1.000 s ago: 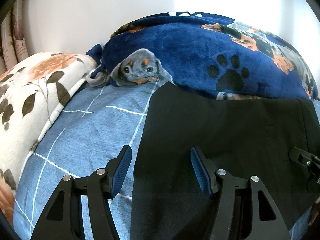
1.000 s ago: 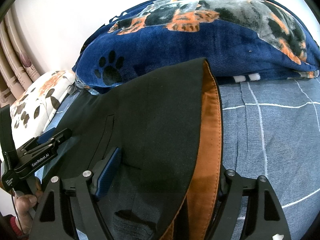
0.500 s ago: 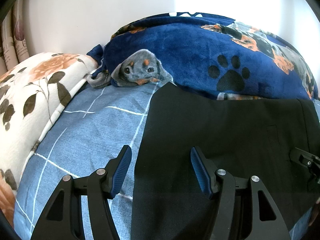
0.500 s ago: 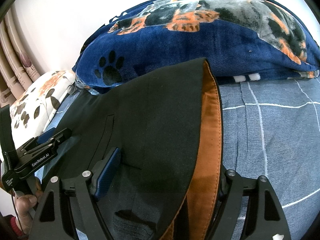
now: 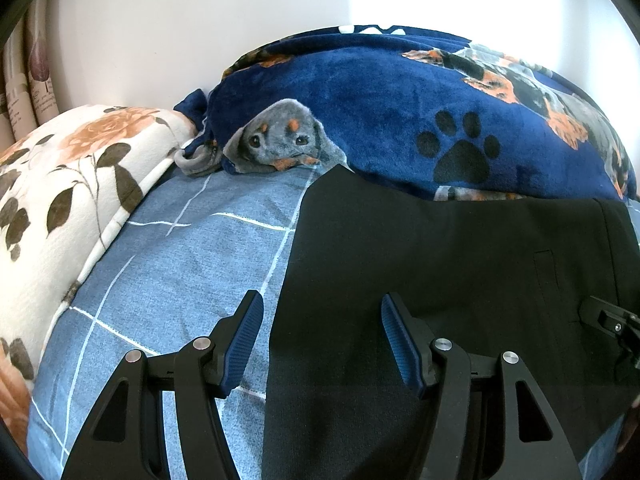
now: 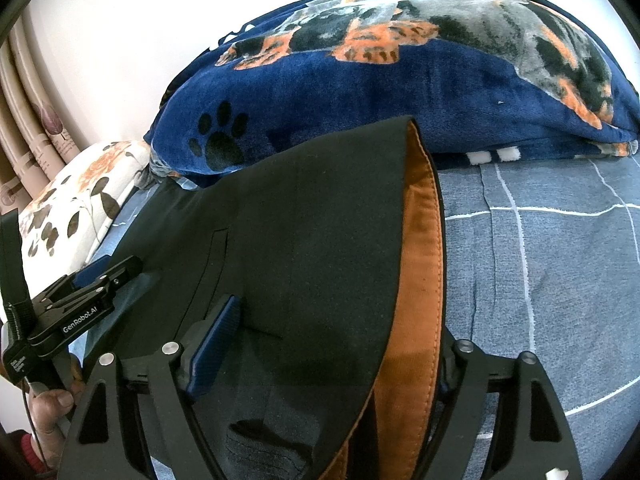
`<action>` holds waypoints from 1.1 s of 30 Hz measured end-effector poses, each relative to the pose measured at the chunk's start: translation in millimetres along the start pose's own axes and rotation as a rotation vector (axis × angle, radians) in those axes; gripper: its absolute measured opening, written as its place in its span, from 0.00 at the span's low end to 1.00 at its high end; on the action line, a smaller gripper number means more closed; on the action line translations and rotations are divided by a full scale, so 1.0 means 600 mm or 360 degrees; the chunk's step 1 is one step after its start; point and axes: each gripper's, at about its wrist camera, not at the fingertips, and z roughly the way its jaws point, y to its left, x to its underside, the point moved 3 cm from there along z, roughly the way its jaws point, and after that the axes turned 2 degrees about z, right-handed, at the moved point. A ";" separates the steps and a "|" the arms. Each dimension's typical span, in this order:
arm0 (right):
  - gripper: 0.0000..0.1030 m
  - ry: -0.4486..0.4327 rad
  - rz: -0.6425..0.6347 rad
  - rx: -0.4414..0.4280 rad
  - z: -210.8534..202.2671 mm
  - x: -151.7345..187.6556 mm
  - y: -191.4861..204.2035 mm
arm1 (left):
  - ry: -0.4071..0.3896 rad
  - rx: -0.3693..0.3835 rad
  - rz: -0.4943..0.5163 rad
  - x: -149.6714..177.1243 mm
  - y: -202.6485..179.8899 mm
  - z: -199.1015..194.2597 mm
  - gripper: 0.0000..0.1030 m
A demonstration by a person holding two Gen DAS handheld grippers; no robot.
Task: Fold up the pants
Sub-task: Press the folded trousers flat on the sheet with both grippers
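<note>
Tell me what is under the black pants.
The pants lie on a blue checked sheet, their far edge against the dog-print blanket. An orange lining shows inside the waistband. Anything else beneath the fabric is covered.

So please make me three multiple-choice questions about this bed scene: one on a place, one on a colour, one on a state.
1. Where do the pants lie?
A. on the blue checked bed sheet, in front of the dog blanket
B. on top of the flowered pillow
C. on the floor

2. What colour is the inside of the waistband?
A. white
B. orange-brown
C. green

3. How does the left gripper stand?
A. shut on the pants
C. shut on the blanket
B. open, astride the pants' left edge

Answers:
1. A: the black cloth rests on the sheet and its far edge meets the blanket.
2. B: the right wrist view shows an orange-brown band along the lifted edge.
3. B: the blue pads are wide apart, with nothing pinched between them.
</note>
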 end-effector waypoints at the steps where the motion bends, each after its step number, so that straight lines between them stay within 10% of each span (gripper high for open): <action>1: 0.75 0.0000 0.0000 0.0000 0.000 0.000 0.000 | 0.0000 0.0000 0.0000 0.000 0.000 0.000 0.60; 33: 0.86 -0.0003 -0.0005 0.0050 0.004 0.000 -0.001 | -0.0005 -0.0018 -0.0005 -0.002 0.004 -0.002 0.63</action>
